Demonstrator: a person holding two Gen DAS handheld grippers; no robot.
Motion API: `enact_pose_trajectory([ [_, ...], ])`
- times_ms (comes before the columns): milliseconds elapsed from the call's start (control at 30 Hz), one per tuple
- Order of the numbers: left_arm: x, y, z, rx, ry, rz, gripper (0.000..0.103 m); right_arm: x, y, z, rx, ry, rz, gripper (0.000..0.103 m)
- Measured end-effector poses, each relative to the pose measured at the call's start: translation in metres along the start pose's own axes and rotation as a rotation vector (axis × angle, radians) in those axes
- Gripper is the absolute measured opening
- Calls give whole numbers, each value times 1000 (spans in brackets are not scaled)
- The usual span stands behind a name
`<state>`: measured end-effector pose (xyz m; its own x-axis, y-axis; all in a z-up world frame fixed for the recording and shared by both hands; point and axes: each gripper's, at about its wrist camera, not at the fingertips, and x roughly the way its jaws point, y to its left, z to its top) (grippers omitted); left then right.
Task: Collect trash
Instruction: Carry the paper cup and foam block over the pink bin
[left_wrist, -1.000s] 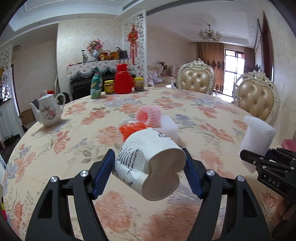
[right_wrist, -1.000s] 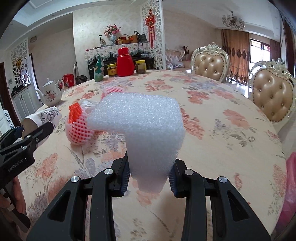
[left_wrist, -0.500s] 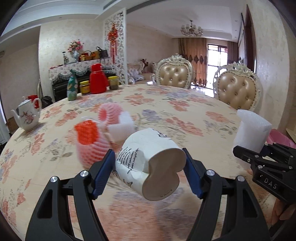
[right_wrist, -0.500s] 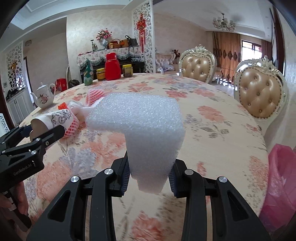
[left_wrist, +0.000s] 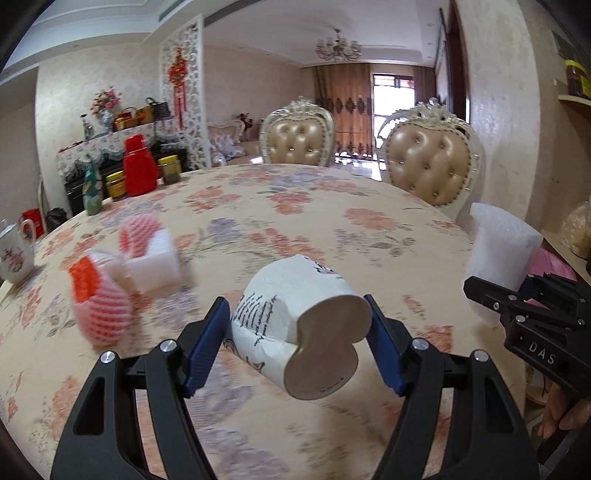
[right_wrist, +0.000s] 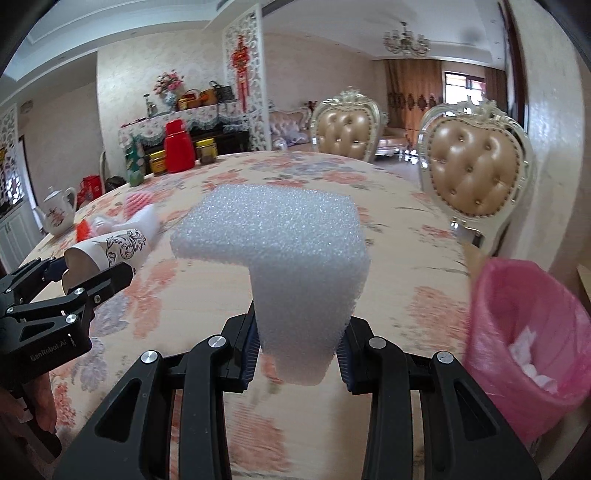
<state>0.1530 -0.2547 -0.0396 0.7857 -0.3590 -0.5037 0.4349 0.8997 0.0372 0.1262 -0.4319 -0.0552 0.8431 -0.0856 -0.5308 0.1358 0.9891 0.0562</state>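
Two loads held above the floral-cloth bench; left gripper fingers pinch a crushed white printed paper cup; right gripper fingers clamp a white foam block; pink-lined waste bin sits beside the bench edge, likely the destination.

A red jug, two yellow-lidded jars, and a green bottle stand along the far edge of the flower-patterned table, a white teapot at its left edge, two tufted chairs beyond.
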Motion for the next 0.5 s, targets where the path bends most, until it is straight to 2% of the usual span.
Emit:
enact_pose_trajectory([
  [300, 19, -55, 11, 57, 9, -103, 70, -16, -57, -6, 68, -16, -109, 34],
  [500, 31, -94, 22, 76, 11, -205, 70, -31, -105, -12, 104, -21, -234, 34],
])
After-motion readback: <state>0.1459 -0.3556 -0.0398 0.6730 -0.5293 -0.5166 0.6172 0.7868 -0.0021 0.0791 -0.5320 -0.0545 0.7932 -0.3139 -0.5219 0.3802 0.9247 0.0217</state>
